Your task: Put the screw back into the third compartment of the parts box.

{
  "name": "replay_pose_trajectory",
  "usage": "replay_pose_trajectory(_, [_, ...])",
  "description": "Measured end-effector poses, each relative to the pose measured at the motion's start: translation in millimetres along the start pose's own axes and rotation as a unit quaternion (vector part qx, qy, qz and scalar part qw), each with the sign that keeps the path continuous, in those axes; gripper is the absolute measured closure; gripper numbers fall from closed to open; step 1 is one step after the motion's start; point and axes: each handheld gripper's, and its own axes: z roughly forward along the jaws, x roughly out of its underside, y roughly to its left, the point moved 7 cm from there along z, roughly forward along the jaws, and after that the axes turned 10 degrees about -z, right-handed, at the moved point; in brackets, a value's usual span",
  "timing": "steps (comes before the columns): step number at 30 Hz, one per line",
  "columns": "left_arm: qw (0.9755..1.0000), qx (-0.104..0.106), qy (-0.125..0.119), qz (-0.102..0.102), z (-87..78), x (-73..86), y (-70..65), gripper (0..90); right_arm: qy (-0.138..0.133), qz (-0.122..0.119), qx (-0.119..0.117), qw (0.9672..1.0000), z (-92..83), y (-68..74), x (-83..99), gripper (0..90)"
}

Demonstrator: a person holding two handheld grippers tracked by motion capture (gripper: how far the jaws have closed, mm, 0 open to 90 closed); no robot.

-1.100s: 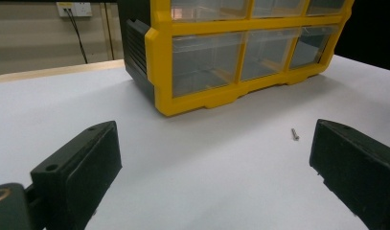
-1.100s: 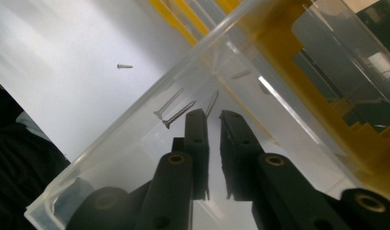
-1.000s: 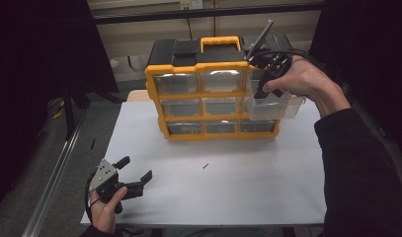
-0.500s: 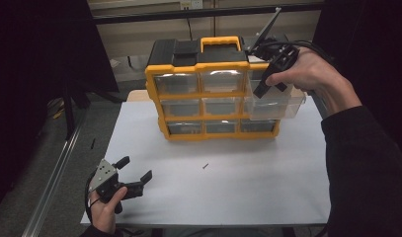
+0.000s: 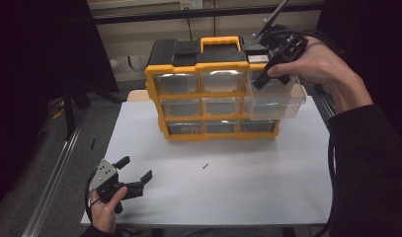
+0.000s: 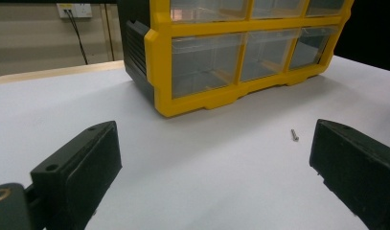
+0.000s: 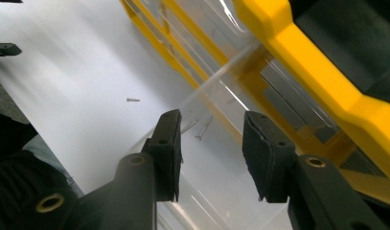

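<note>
Here the right gripper fingers, just opening, hover empty over the pulled-out drawer; left gripper fingers gape wide on the bench.

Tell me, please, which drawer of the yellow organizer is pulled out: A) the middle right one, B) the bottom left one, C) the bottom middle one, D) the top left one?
A: in the high view the clear drawer in the middle row at the right juts out of the yellow organizer, just below the right gripper, while the other drawers sit flush.
</note>
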Motion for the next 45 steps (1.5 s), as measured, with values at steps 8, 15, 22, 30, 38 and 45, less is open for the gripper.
replay_pose_trajectory(8, [1.0000,0.003,0.000,-0.002,0.0,0.0,-0.2,3.5,-0.011,-0.024,0.009,0.9996,-2.7,11.2,-15.6,44.3])
replay_pose_trajectory(15, [1.0000,0.002,0.000,-0.001,-0.1,-0.2,0.2,3.5,-0.013,-0.045,0.005,0.9989,5.1,22.6,-27.7,34.5])
replay_pose_trajectory(22, [1.0000,0.006,-0.001,-0.002,-0.1,0.0,0.0,3.5,-0.011,-0.069,-0.008,0.9975,24.0,39.6,-41.2,26.8])
replay_pose_trajectory(30, [1.0000,0.007,-0.003,-0.005,0.0,-0.2,-0.4,3.5,0.008,-0.088,-0.029,0.9956,48.6,55.0,-49.2,18.2])
replay_pose_trajectory(38, [0.9999,0.006,0.005,0.008,-1.1,0.3,1.2,3.5,0.025,-0.100,-0.038,0.9939,72.2,67.3,-52.4,12.4])
replay_pose_trajectory(45, [1.0000,0.002,0.004,0.006,-1.3,0.2,1.3,3.5,0.020,-0.109,-0.054,0.9924,90.6,82.8,-55.7,11.6])
